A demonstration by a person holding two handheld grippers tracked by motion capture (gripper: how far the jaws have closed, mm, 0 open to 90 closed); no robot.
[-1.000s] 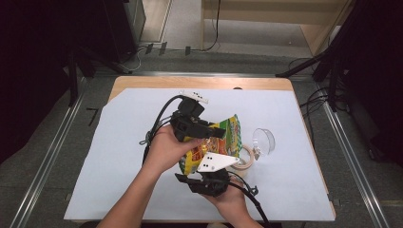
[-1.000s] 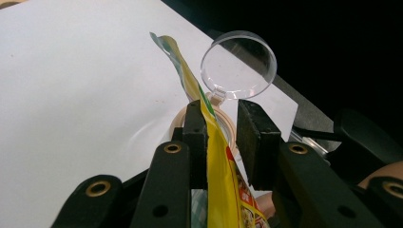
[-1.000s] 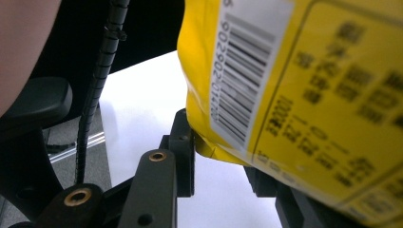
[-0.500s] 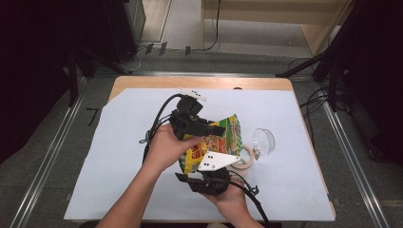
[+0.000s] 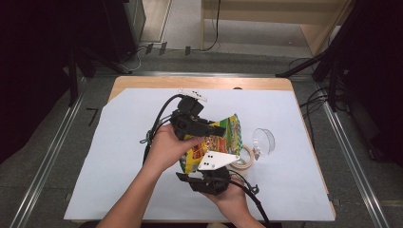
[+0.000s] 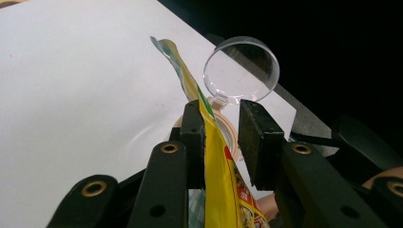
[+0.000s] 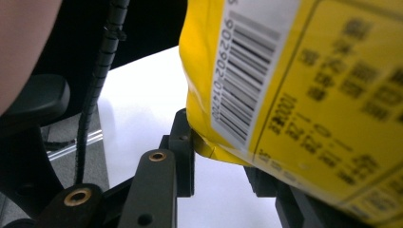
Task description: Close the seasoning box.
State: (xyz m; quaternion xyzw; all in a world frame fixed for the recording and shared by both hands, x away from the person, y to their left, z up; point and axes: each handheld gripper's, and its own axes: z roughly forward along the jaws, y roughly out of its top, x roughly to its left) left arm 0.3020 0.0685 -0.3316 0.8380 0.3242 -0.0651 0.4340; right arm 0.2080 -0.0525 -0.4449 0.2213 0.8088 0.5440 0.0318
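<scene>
The yellow and green crinkly foil snack bag (image 5: 215,146) is hanging above the table's centre. The left gripper (image 6: 222,124), at its 10 o'clock, is standing apart around the top edge; the right gripper (image 7: 216,159) is pinching the bottom corner. Light, slippery and crushable, it probably wants gripping by the flat seams.

- Left gripper (image 6: 222,137): jaws apart, yellow snack bag (image 6: 223,190) edge-on between them, lying against the left jaw.
- Clear round lid (image 6: 241,70) just beyond the jaws, tape roll (image 6: 227,128) below it.
- White table sheet (image 6: 81,95) underneath.
</scene>
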